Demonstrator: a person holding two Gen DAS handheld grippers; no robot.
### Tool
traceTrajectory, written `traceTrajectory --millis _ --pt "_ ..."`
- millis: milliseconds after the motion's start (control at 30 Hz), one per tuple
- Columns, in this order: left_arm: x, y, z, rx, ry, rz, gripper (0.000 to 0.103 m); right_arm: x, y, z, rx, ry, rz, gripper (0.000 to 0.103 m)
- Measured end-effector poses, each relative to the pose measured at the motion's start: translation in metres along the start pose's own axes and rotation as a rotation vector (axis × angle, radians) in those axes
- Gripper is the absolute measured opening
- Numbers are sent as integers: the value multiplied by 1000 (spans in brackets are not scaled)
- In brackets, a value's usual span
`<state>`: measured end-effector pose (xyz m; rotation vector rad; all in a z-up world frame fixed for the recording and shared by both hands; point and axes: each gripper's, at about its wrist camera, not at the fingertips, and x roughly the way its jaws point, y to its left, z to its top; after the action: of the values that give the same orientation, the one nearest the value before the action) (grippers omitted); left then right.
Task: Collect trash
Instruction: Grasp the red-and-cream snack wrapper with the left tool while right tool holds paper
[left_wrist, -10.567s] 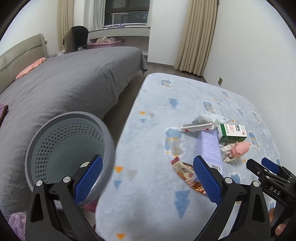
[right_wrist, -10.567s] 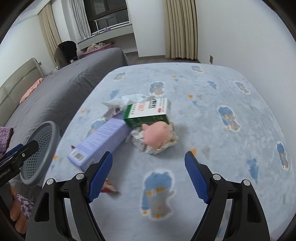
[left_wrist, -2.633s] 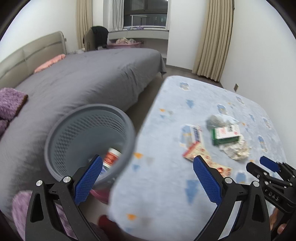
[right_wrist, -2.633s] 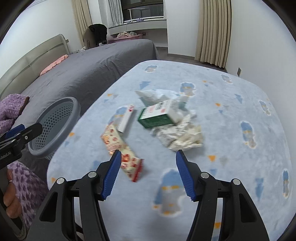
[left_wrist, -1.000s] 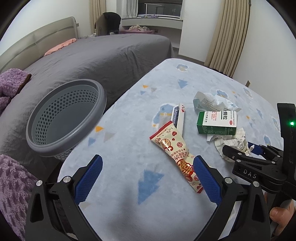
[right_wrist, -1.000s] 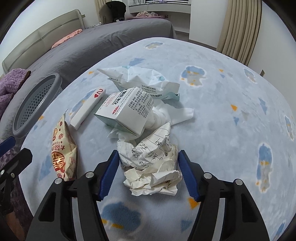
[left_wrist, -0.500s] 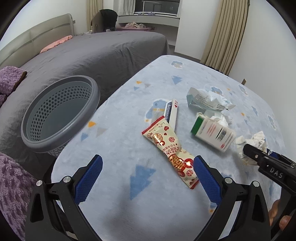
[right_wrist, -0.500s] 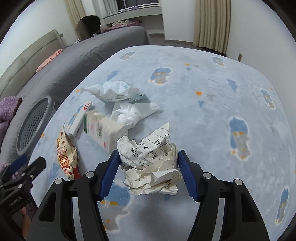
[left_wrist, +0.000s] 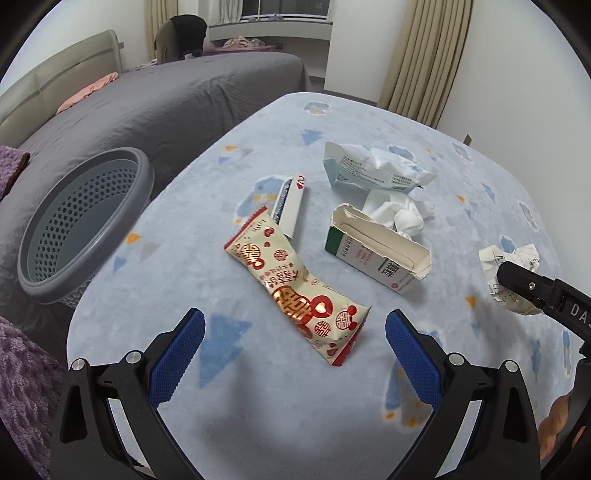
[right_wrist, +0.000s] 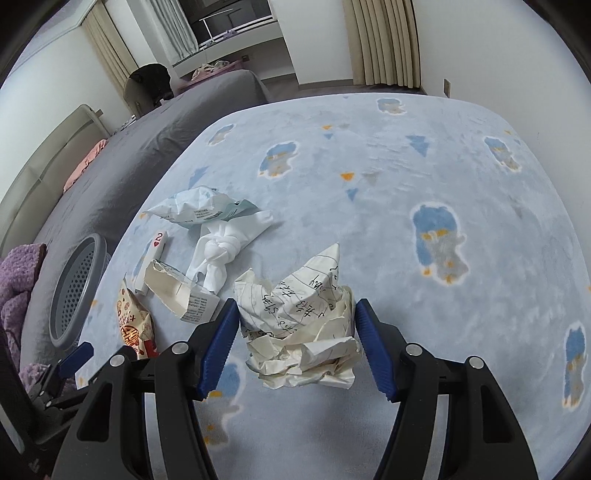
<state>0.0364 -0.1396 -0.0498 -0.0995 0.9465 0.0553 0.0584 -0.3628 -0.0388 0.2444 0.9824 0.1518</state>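
Right gripper (right_wrist: 293, 334) clamps crumpled paper (right_wrist: 301, 328) above blue rug (right_wrist: 424, 177) (left gripper (left_wrist: 295, 341) gapes)

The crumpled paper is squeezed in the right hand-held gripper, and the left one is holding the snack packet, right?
Not quite. The left hand-held gripper is open and empty; the snack packet lies on the blanket, as the left wrist view shows. The right hand-held gripper does squeeze the crumpled paper.

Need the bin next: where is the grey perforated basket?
In the left wrist view, the grey perforated basket sits at the left, beside the blue patterned blanket's edge.
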Motion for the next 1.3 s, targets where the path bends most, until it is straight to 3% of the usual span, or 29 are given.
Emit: traceTrajectory --millis 267,667,1000,1300 --pt "18 2 -7 10 56 20 96 3 2 -2 -8 14 16 63" --pt "5 38 -11 2 44 79 96 3 5 -3 -17 13 20 63" --pt "7 7 -5 43 30 12 96 5 3 -3 -6 16 18 63" --pt "27 -2 2 45 46 31 96 5 3 -3 -10 18 27 63"
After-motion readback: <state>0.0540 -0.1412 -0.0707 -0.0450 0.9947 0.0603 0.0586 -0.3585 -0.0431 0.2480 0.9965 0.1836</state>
